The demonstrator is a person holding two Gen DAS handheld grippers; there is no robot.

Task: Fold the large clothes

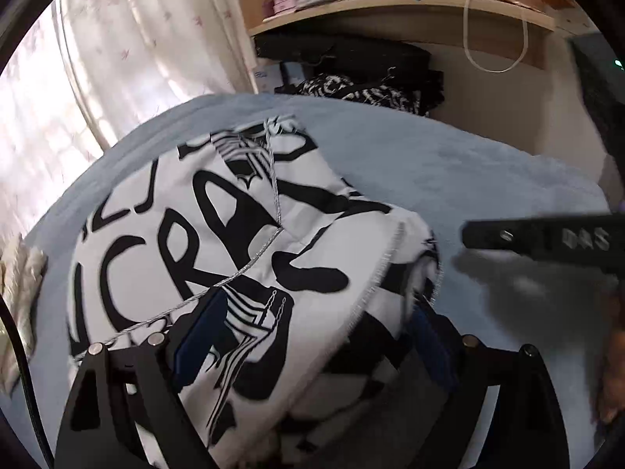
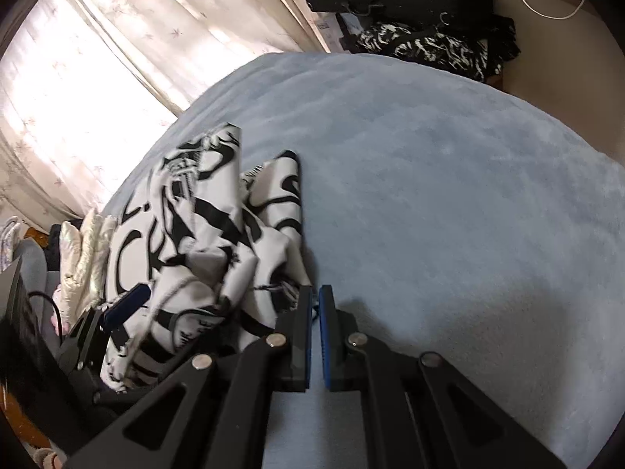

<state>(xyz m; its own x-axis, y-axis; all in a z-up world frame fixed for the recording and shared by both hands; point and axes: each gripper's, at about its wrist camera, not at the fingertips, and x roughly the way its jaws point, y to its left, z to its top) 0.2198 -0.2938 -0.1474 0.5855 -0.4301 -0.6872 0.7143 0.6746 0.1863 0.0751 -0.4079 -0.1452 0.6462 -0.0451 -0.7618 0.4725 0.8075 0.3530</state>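
Observation:
A white garment with large black lettering and a thin silver cord lies bunched on a pale blue blanket. My left gripper has its jaws wide apart, with a thick fold of the garment lying between the blue pads. In the right wrist view the same garment lies to the left, and my right gripper has its pads almost together right beside the garment's edge, with nothing between them. The right gripper's finger also shows in the left wrist view.
A curtained window stands at the left. A wooden shelf with boxes and a white cord is at the back, with dark bags and another black-and-white garment below it. A cream padded item lies at the blanket's left edge.

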